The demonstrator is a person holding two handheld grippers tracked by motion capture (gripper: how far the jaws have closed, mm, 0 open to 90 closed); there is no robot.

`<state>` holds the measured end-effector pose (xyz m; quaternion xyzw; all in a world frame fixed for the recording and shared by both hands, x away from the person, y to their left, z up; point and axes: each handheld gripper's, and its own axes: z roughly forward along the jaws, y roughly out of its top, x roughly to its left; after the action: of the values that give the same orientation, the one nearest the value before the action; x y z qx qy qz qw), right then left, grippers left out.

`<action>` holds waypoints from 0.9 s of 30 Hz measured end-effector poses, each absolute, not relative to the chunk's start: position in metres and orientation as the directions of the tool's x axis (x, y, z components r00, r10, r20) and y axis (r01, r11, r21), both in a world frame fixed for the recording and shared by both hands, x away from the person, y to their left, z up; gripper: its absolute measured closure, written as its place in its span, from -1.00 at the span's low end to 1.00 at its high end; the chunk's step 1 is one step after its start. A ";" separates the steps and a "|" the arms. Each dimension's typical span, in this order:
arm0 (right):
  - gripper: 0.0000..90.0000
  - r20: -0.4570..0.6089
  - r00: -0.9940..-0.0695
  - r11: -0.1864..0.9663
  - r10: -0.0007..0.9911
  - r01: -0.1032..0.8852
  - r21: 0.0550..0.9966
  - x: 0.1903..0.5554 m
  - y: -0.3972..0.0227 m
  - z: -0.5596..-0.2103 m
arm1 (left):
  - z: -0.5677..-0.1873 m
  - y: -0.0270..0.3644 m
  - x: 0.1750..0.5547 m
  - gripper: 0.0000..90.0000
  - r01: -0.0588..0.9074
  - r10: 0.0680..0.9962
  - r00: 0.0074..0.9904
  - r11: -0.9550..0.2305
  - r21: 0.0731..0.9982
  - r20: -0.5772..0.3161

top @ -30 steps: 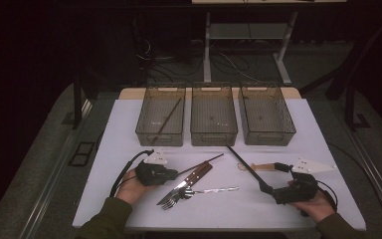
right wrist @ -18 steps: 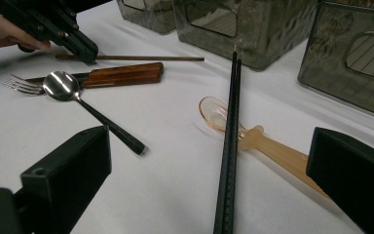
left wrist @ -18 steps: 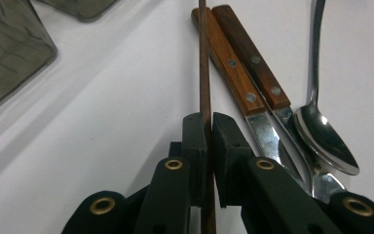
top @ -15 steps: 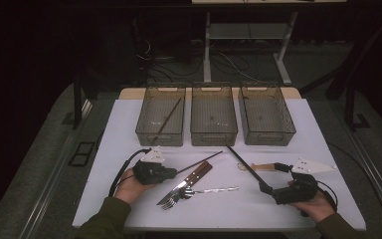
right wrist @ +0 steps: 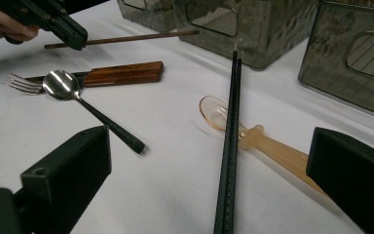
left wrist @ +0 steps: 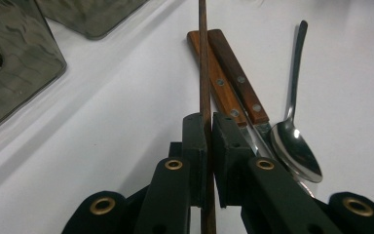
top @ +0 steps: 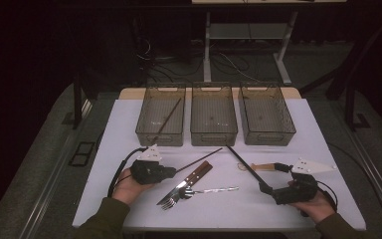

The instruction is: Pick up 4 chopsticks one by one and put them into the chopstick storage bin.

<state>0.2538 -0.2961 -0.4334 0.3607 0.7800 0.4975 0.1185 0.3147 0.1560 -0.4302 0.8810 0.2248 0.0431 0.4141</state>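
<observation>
My left gripper (top: 174, 172) is shut on a brown chopstick (top: 199, 159), held low over the white table and pointing toward the middle bin. In the left gripper view the stick (left wrist: 202, 58) runs straight out between the closed jaws of the gripper (left wrist: 208, 122). My right gripper (top: 271, 178) stands open at the right. Its jaws straddle a pair of black chopsticks (right wrist: 231, 126) lying over an amber spoon (right wrist: 272, 151). A wooden-handled knife and fork (top: 196, 174) and a metal spoon (top: 211, 190) lie between the grippers.
Three grey bins stand in a row at the back of the table. The left bin (top: 149, 133) holds one brown chopstick (top: 169, 117); the middle bin (top: 214, 135) and right bin (top: 268, 137) look empty. A white mat (top: 129, 124) covers the table.
The left gripper has edged slightly left with the brown chopstick in it, and the stick's far tip sits a touch higher. The right gripper has stayed in place.
</observation>
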 end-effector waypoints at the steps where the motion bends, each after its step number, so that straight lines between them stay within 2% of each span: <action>1: -0.94 0.174 -0.712 0.245 0.680 0.445 0.862 0.254 -0.296 -0.433 | -0.429 0.156 0.314 0.87 0.363 0.434 0.894 -0.554 0.749 -0.112; 27: -0.94 0.183 -0.706 0.234 0.684 0.450 0.862 0.255 -0.297 -0.434 | -0.400 0.167 0.313 0.87 0.401 0.481 0.866 -0.496 0.770 -0.141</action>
<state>0.2548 -0.2973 -0.4343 0.3651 0.7768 0.4996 0.1171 0.3130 0.1669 -0.4001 0.8637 0.2551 0.0460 0.4321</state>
